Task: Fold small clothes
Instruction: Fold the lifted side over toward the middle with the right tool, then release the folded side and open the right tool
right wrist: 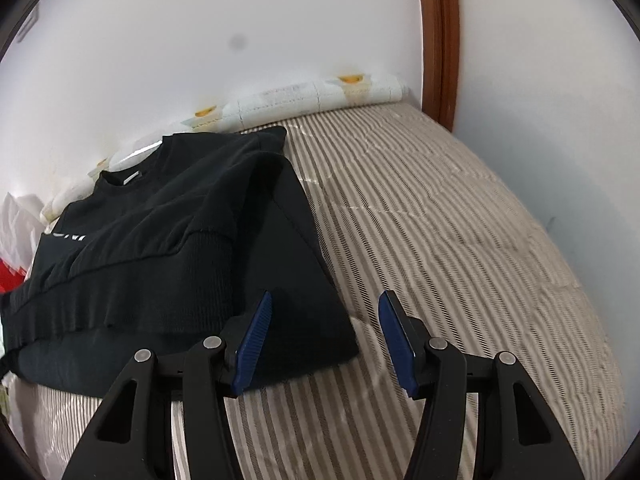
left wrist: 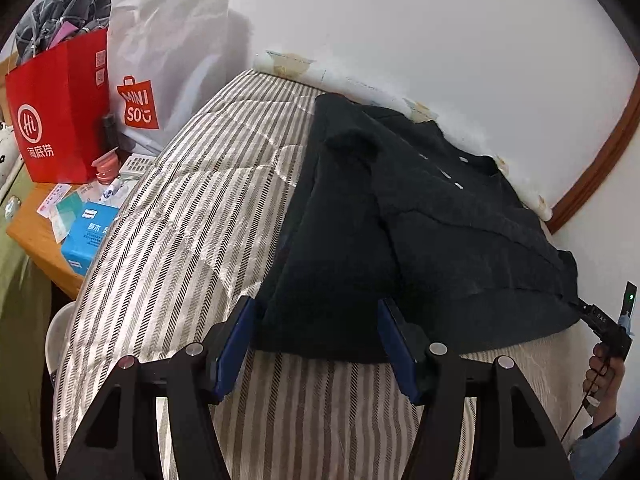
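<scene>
— Right, nearest first: what are the grippers doing?

— Both stand released. The left gripper (left wrist: 316, 344) has its ribbed blue pads (left wrist: 234, 354) spread either side of the near left corner of the black knit sweater (left wrist: 400, 220), pressing nothing. The right gripper (right wrist: 326, 340) is the same, parted over the near right corner, with one pad over the cloth and the other over bare bedding.

— Why there?

— My guess is they are placed to pinch the two hem corners and carry the bottom edge up towards the collar. The sleeves already lie folded in across the body, so that would be the next fold.

— And the sweater itself?

— It lies flat on the beige-and-brown striped quilted bedcover (left wrist: 192, 216), hem near, collar far, close to the wall. The fabric looks thick and soft, with a ribbed cuff and hem band, so the layers may be bulky to grip.

— Beyond that?

— A rolled white printed quilt (right wrist: 320, 92) runs along the white wall. To the left, on a wooden side table (left wrist: 36, 232), stand a red paper bag (left wrist: 60, 112) and a white shopping bag (left wrist: 168, 60).
</scene>
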Demonstrator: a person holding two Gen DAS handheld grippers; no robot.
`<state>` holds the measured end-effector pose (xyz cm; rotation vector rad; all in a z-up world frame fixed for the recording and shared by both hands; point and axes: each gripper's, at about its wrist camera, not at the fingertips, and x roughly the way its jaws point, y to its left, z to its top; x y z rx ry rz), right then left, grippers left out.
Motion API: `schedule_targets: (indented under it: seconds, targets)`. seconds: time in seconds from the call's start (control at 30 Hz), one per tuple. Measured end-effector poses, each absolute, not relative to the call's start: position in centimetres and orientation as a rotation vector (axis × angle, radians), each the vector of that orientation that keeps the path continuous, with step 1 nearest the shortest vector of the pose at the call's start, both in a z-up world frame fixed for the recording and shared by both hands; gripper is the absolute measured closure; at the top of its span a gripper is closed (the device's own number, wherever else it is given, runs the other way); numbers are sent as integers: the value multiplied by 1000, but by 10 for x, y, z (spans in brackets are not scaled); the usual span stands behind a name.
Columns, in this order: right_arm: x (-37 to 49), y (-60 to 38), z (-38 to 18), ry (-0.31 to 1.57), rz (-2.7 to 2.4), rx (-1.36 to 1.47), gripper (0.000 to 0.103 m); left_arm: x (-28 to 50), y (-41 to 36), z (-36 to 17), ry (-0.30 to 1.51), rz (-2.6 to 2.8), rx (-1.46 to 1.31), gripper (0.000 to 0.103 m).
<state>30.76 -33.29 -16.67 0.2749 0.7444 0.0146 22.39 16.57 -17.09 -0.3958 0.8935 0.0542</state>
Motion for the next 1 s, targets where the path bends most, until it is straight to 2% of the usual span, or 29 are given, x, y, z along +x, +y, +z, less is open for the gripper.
schedule_targets:
  seconds: [0.13,0.2,0.27,0.3,0.33,0.37,0.4,0.43,1.0]
  targets:
    - [317,-329,-171,746,27,282,49,233,166,-178,916,72,-381,45]
    - [323,-327,-175,759,44,282,54,237,166,-181,926,75,-382,45]
    - [325,-325,-177,763,65,293,65,238,165,-182,929,80,-379,50]
    - [324,-324,-177,757,83,293,69,238,163,-182,928,82,-372,58]
    - [323,-322,-176,753,99,287,80,237,161,-182,929,84,-367,69]
    - [322,-320,-175,745,105,274,86,237,160,-181,928,85,-366,75]
    - [320,-317,-172,731,99,254,88,235,158,-179,921,86,-361,83]
    - [319,-315,-171,728,97,246,90,235,157,-178,915,83,-357,86]
    - [256,-331,-152,711,100,229,92,178,146,-161,897,18,-351,89]
